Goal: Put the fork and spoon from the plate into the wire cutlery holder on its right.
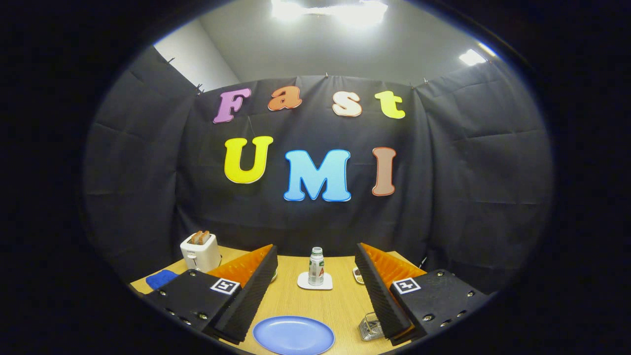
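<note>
A blue plate (294,335) lies on the wooden table (340,301), low between my two fingers, and its visible surface looks bare. The wire cutlery holder (370,326) stands to the plate's right, partly hidden behind my right finger (379,291). I cannot make out a fork or spoon. My gripper (315,256) is open, held above the table with its fingers wide apart and nothing between them.
A small bottle (316,266) stands on a white coaster (315,282) beyond the plate. A white toaster (200,251) with bread in it sits at the far left, with a blue cloth (160,279) in front of it. A small object (358,275) peeks out by the right finger.
</note>
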The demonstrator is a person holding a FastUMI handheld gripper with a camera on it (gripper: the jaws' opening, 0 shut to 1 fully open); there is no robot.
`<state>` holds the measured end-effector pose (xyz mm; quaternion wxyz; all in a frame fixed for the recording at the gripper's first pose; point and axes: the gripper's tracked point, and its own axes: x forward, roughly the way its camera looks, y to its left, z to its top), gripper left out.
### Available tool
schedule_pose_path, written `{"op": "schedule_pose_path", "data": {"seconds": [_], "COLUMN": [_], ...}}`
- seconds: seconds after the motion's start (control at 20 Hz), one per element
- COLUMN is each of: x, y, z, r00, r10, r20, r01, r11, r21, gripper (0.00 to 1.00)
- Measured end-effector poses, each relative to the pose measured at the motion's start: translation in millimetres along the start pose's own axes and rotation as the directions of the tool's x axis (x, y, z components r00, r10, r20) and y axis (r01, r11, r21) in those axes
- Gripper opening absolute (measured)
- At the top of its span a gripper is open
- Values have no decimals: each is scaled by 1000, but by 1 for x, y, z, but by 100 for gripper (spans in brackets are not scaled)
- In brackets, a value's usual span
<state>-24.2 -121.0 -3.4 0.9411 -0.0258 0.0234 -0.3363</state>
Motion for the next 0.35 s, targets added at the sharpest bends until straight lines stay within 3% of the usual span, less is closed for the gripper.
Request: {"op": "schedule_pose_path", "data": {"seconds": [0.35], "x": [-6], "y": [40], "z": [-14], "r00": [997], "r10": [79], "r20": [-8], "r01": [-78], "r11": [995], "r21": [59], "gripper": [97]}}
